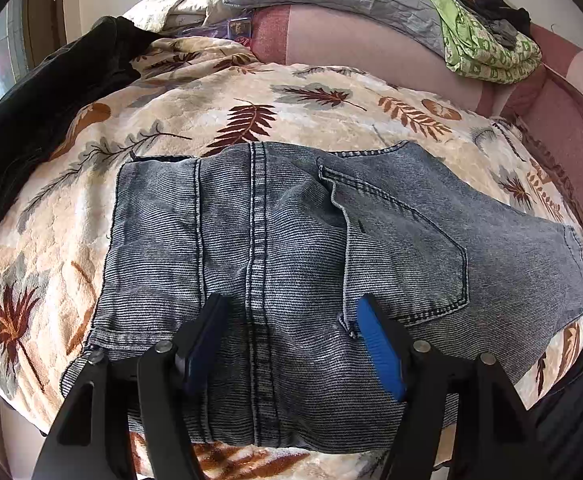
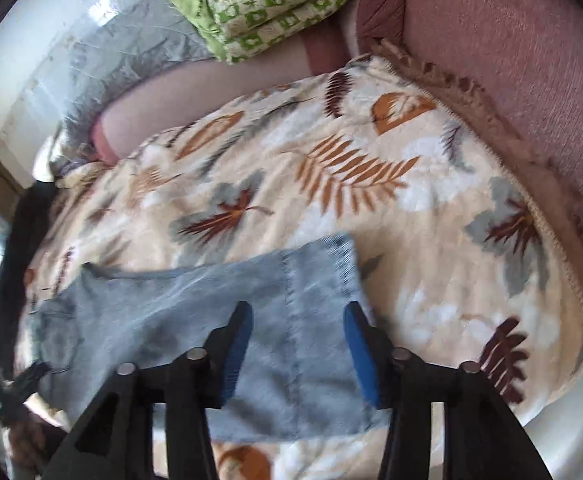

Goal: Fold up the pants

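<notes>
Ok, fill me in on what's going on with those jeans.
A person with a gripper in each hand is folding grey-blue jeans on a leaf-print blanket spread over a bed. The jeans lie folded into a compact stack, back pocket up. The left gripper is open above the near part of the stack, and the right gripper is open over the jeans' edge. Neither grips the fabric.
</notes>
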